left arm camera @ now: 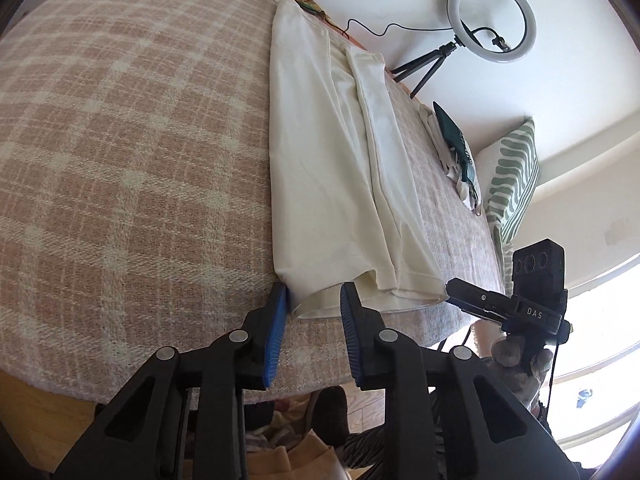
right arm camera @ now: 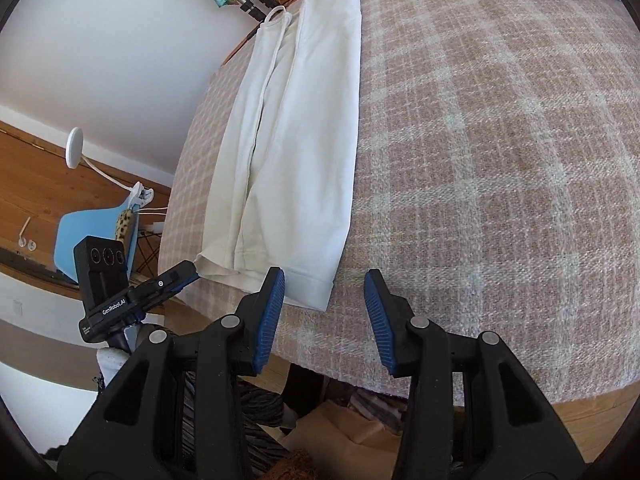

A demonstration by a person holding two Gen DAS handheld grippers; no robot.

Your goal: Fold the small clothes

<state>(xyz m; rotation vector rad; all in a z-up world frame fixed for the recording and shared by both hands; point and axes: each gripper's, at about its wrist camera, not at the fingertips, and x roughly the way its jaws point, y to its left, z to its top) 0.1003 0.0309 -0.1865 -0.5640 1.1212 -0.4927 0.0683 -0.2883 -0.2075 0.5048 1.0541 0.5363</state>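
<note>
A cream strappy garment [left arm camera: 324, 152] lies lengthwise on the pink plaid table cover [left arm camera: 132, 152], both long sides folded in, straps at the far end. Its hem is at the near edge. My left gripper [left arm camera: 314, 296] is open with its blue pads on either side of the hem's left corner. In the right wrist view the garment [right arm camera: 296, 140] lies left of centre. My right gripper [right arm camera: 325, 286] is open, just off the hem's right corner, its left pad [right arm camera: 272, 308] over the hem. Each gripper also shows in the other's view, the right one [left arm camera: 480, 300] and the left one [right arm camera: 172, 280].
A ring light on a tripod [left arm camera: 490, 20] stands by the white wall. A pile of other clothes [left arm camera: 456, 152] and a green striped cushion [left arm camera: 514, 176] lie at the table's right end. A blue chair [right arm camera: 92, 232] stands on the wooden floor at left.
</note>
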